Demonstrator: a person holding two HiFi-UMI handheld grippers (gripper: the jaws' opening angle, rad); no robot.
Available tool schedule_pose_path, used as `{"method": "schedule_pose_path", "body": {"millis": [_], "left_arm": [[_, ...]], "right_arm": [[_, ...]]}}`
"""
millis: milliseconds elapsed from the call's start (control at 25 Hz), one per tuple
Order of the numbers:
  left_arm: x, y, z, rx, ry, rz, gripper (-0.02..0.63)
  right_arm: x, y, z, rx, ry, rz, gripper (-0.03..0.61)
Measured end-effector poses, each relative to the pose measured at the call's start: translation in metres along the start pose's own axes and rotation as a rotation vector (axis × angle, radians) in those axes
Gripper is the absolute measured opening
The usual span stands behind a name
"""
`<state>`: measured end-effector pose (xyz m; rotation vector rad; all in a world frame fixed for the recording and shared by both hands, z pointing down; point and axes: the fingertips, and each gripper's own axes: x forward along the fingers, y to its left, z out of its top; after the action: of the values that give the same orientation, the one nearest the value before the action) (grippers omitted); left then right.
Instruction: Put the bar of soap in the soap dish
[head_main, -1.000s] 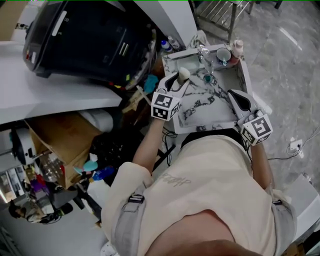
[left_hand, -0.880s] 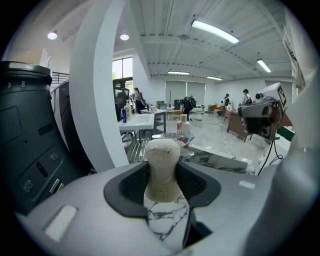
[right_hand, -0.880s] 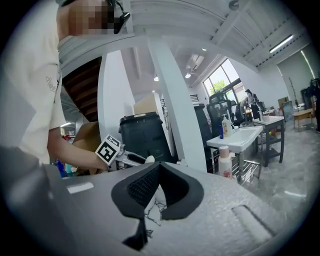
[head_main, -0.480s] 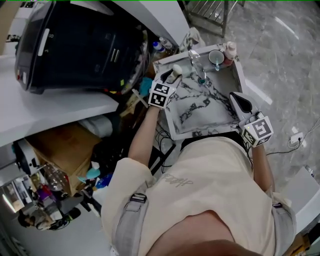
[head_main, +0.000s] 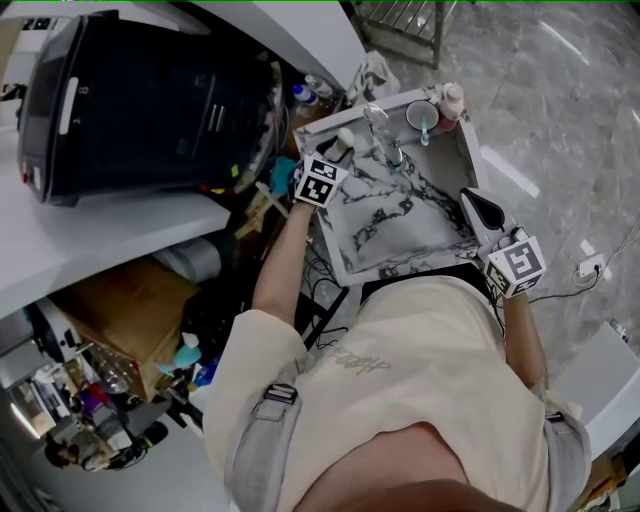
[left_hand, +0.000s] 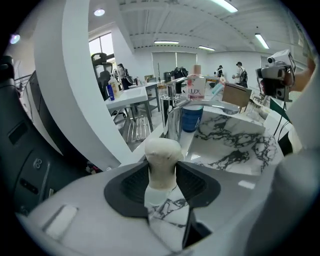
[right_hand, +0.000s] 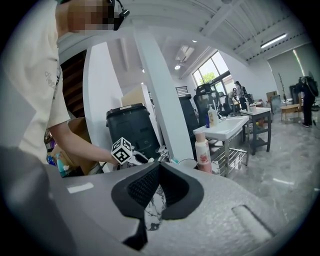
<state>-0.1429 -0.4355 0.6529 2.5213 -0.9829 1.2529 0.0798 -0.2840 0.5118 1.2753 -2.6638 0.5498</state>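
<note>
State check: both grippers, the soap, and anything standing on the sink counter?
Left gripper: shut on the soap.
Soap: clamped between the jaws, not set down.
Right gripper: shut, nothing in it.
Bottle: upright, cap on.
Cup: upright, something teal standing in it.
Soap dish: cannot make it out in these views.

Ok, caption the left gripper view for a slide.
Left claw clamped on the cream bar of soap, with the marble sink and chrome faucet just beyond.
</note>
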Motion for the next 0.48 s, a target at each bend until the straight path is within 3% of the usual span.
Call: {"method": "schedule_pose_path", "body": {"millis": [120,280,480], "left_arm": [[0.008,0.006,-0.004,0.056,0.039,0.011,0.19],[0.021,0.007,-0.01,0.216,0.129,-0.005,0.19],[0.035,0.005,-0.012,0.255,0.19,-0.045,0.189]], "right_arm": [[-0.004,-0.003,-0.005,0.01,0.006,-0.011,0.002],[-0.008,-0.007,-0.013,0.024,0.014,-0.02,0.002],[-0.01,-0.011,-0.016,0.033,0.016,-0.03,0.002]]}}
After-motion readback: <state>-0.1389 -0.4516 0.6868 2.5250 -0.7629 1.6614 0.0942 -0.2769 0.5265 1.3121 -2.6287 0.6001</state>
